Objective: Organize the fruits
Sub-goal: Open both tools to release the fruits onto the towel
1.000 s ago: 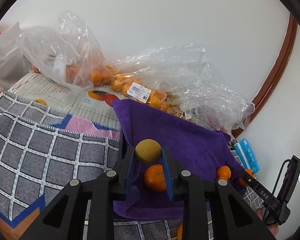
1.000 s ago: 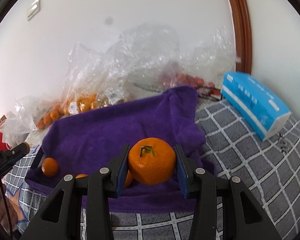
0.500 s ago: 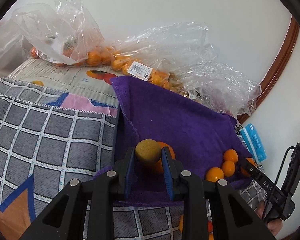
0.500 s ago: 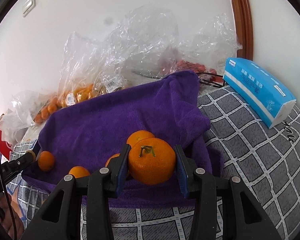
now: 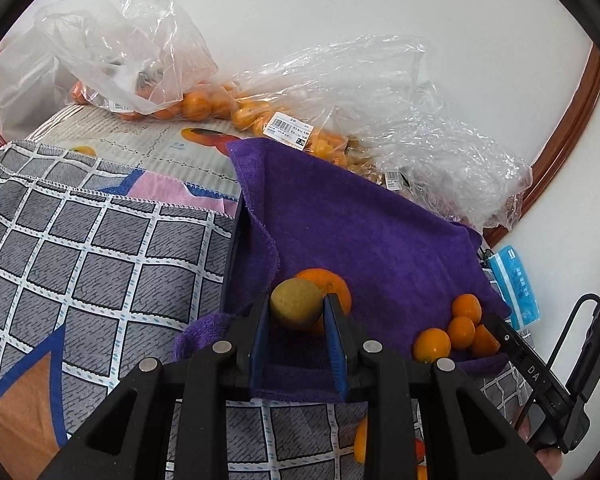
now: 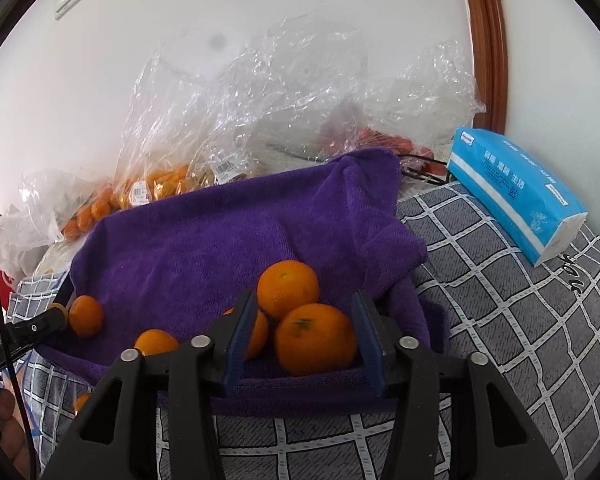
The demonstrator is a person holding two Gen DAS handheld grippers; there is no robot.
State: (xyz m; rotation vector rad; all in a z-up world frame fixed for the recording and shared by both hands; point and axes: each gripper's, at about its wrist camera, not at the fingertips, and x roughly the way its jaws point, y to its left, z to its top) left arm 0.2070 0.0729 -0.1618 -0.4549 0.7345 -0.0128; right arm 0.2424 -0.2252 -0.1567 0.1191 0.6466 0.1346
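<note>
Purple towel (image 6: pixel 204 256) w/ oranges, bags behind. L gripper (image 5: pixel 296 312) pinching yellow fruit (image 5: pixel 296 307); R gripper (image 6: pixel 304 320) jaws opening around orange (image 6: pixel 315 339).

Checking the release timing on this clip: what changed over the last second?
The right gripper jaws are opening, letting go of the large orange, now on the purple towel beside other oranges. The left gripper stays clamped on the yellowish fruit.

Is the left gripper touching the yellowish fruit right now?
Touching. In the left wrist view the left gripper has both blue pads pressed against the sides of the yellowish fruit, holding it above the purple towel.
</note>
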